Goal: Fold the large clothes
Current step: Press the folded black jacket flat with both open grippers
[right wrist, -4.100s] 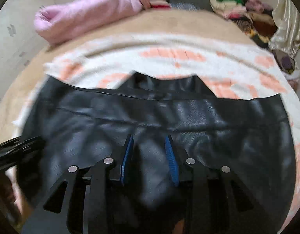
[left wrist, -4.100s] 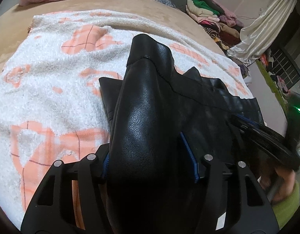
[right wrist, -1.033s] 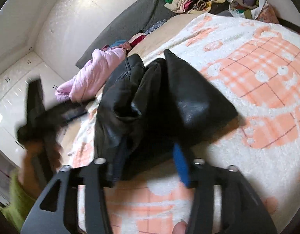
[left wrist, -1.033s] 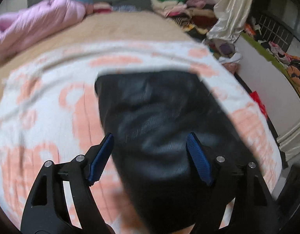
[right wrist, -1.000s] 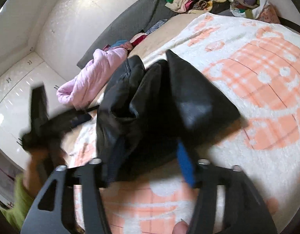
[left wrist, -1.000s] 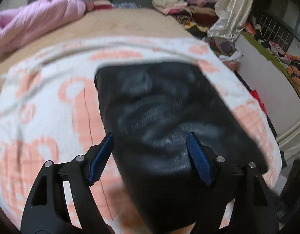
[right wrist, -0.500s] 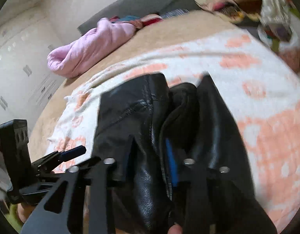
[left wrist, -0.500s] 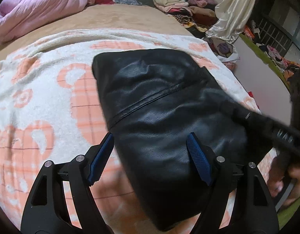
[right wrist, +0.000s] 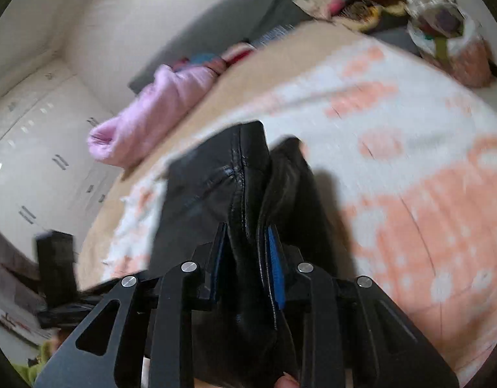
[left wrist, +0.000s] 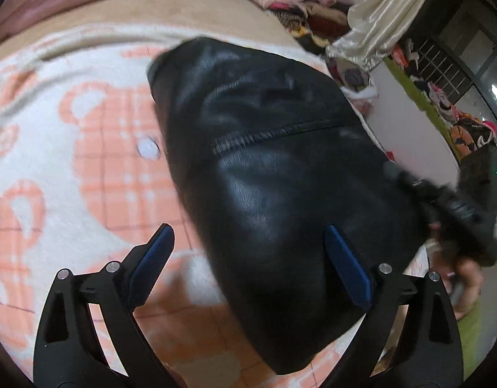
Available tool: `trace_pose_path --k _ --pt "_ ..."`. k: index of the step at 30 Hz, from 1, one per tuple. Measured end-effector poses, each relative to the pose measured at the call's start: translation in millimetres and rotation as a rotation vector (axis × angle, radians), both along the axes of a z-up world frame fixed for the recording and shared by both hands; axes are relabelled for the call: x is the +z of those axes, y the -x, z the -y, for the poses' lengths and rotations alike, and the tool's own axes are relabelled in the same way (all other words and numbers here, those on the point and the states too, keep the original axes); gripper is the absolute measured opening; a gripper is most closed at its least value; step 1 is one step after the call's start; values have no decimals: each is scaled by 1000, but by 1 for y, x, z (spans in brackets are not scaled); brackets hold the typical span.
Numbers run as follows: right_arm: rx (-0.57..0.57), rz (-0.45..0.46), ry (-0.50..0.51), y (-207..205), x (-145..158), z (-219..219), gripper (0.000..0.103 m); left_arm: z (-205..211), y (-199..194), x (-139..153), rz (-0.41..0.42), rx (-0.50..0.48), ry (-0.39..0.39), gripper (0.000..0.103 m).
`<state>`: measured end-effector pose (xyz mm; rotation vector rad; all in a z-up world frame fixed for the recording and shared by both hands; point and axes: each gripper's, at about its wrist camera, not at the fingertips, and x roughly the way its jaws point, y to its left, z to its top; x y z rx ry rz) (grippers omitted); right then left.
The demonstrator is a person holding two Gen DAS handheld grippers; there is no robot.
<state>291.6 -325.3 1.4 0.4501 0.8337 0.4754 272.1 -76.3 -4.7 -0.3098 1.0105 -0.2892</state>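
A black leather jacket [left wrist: 281, 168] lies folded into a thick bundle on a white and orange blanket [left wrist: 70, 148] on the bed. My left gripper [left wrist: 248, 258] is open and empty, its blue pads either side of the bundle's near end, above it. My right gripper [right wrist: 247, 252] is shut on a bunched fold of the jacket [right wrist: 245, 194] at its right edge. The right gripper also shows at the right of the left wrist view [left wrist: 442, 200], blurred.
A pink quilt [right wrist: 151, 123] lies at the head of the bed. Piled clothes [left wrist: 297, 3] and a cream curtain [left wrist: 378, 16] stand beyond the far right corner. The bed's right edge drops to the floor [left wrist: 410, 123]. White cupboards [right wrist: 38, 148] line the left wall.
The left gripper let go of the jacket and now hovers open, closer over the bundle. The right gripper has kept its hold and swung round, pulling the jacket's edge.
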Motion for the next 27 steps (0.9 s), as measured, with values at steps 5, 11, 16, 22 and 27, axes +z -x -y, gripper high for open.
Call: trace_pose_path --k 5,11,16,22,27 --pt "-60 18 60 8 -13 14 25 15 -4 -9 -21 -24 0 93" --pt "-55 73 195 15 -14 -7 46 25 -5 -13 -23 -41 -12 93" --pt "-82 122 109 38 10 5 85 28 -6 -10 -10 -49 -27 93" --pt "-41 40 -14 49 -2 18 93 30 -6 -11 -5 -46 -26 93" --pt "3 -63 -16 43 -21 15 60 28 -7 -12 -4 -47 -19 93"
